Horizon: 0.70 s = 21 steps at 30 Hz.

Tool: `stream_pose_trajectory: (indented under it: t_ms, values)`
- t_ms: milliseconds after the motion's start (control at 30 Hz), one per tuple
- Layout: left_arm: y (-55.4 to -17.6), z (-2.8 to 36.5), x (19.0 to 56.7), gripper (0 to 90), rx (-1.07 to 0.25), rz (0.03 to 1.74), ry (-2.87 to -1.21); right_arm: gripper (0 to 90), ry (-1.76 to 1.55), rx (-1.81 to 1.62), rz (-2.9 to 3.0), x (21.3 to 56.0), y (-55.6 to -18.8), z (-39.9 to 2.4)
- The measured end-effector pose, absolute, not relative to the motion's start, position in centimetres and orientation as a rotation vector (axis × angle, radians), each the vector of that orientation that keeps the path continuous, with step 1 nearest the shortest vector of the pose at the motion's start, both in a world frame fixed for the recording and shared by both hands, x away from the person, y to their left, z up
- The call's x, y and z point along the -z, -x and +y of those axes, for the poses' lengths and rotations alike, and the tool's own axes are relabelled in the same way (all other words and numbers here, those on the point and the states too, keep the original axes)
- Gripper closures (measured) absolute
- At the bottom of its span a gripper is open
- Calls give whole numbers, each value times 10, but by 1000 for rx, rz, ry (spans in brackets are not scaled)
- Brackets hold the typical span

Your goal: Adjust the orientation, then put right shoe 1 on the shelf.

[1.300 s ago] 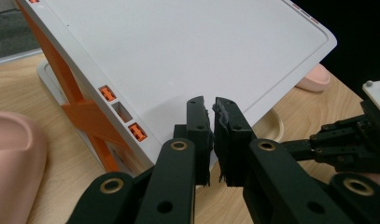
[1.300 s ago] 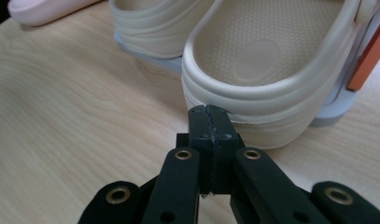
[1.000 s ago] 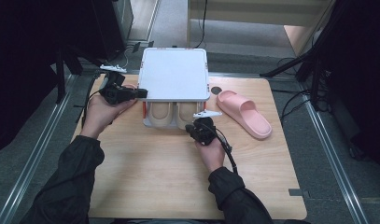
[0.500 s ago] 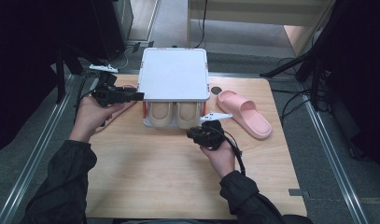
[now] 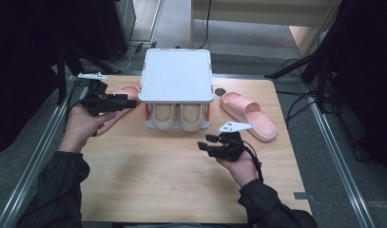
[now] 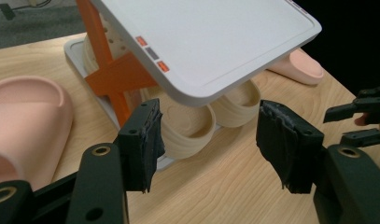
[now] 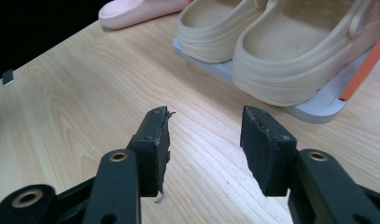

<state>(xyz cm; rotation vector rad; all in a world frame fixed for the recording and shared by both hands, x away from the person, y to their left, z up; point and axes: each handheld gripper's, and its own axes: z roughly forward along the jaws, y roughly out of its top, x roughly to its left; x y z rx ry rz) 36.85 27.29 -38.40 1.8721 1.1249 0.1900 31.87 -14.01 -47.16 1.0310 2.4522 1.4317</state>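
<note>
Both grippers have drawn back from the shoe rack [image 5: 176,76], their jaws just opening, nothing between them. No writing is legible, though small orange marks line its white top. Cream clogs [image 5: 177,116] sit on its lower shelf. Left gripper [image 5: 127,103] hovers left of the rack, right gripper [image 5: 206,143] in front.

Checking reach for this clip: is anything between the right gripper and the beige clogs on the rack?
Nothing visible: only bare table lies between the open right gripper and the beige clogs on the rack's lower shelf.
</note>
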Motion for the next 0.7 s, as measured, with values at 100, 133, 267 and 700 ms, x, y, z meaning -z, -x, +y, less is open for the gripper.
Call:
stream_pose_trajectory:
  t_ms: [100, 133, 267, 700]
  values:
    - [-364, 279, 389, 426, -196, 1146, -1868, 492, -1006, -1435, 2450, 468, -315, -147]
    - [-363, 281, 391, 452, -193, 1154, -1865, 491, -1003, -1429, 2450, 468, -313, -150]
    - [-358, 287, 397, 651, -212, 1181, -1869, 492, -1012, -1391, 2467, 473, -311, -162]
    - [-359, 310, 420, 834, -298, 1239, -1847, 500, -1036, -1427, 2425, 474, -310, -166]
